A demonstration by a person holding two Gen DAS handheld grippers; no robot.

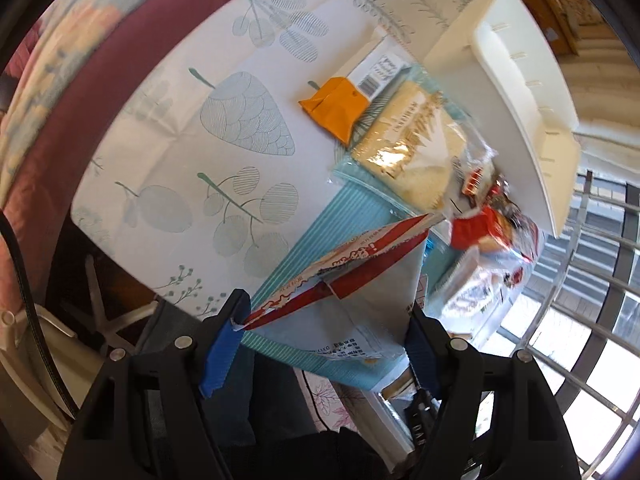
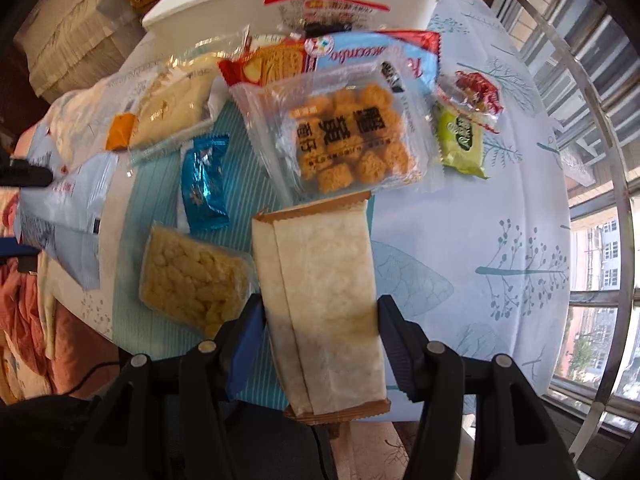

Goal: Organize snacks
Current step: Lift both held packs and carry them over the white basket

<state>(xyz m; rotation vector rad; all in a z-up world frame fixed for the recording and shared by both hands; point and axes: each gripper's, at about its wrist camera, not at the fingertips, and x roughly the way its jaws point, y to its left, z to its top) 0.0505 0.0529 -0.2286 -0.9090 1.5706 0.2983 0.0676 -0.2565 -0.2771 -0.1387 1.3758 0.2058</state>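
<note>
My left gripper is shut on a large pale blue and red snack bag, held above the table edge. My right gripper is shut on a long beige wrapped snack with brown ends. Beyond it lie a clear pack of orange puff balls, a blue foil packet, a pack of yellow puffs, a green packet and a biscuit pack. A white bin stands at the back; it also shows in the left wrist view.
An orange packet and a yellow cracker pack lie on the leaf-patterned tablecloth beside a blue striped mat. A metal window grille runs along the right. Bedding lies beyond the table's left side.
</note>
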